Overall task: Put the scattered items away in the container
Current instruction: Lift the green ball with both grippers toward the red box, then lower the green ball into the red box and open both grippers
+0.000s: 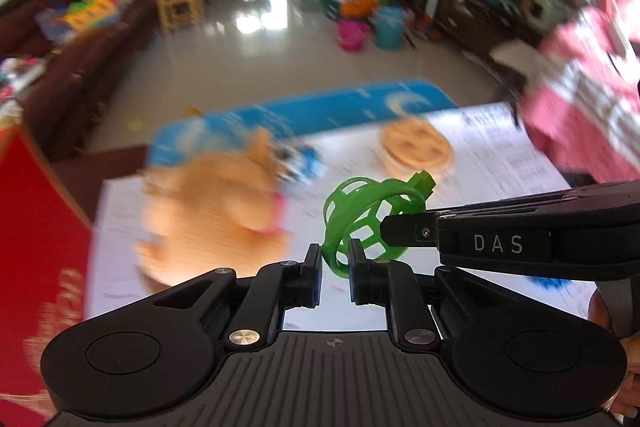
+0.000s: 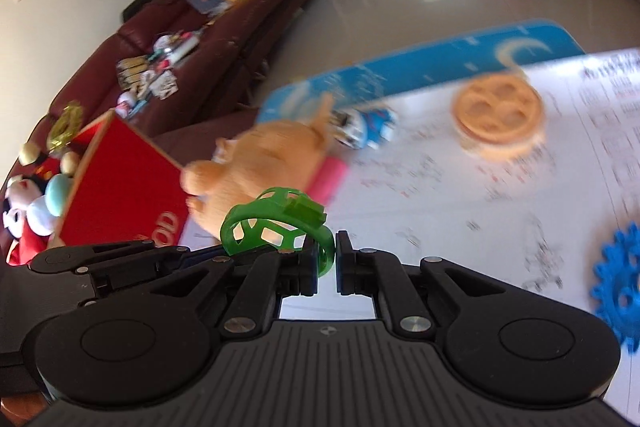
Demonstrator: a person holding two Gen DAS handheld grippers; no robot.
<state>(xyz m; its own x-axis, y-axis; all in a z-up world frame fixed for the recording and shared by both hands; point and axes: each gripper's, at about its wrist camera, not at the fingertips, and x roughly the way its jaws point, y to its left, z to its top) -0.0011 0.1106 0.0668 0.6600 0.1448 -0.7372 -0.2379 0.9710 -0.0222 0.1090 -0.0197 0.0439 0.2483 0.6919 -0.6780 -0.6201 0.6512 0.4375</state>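
Above the tabletop, left gripper and right gripper both pinch the green cage, fingers closed on opposite sides, apparently to carry it steadily toward the red box

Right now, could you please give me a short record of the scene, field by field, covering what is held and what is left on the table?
held item: green lattice ring, raised above the table
left gripper: shut on the ring's rim
right gripper: shut on the ring's rim
container: red box, at the table's left edge
on table: orange plush toy, orange wheel, blue gear
surface: white printed sheet
image quality: table items motion-blurred
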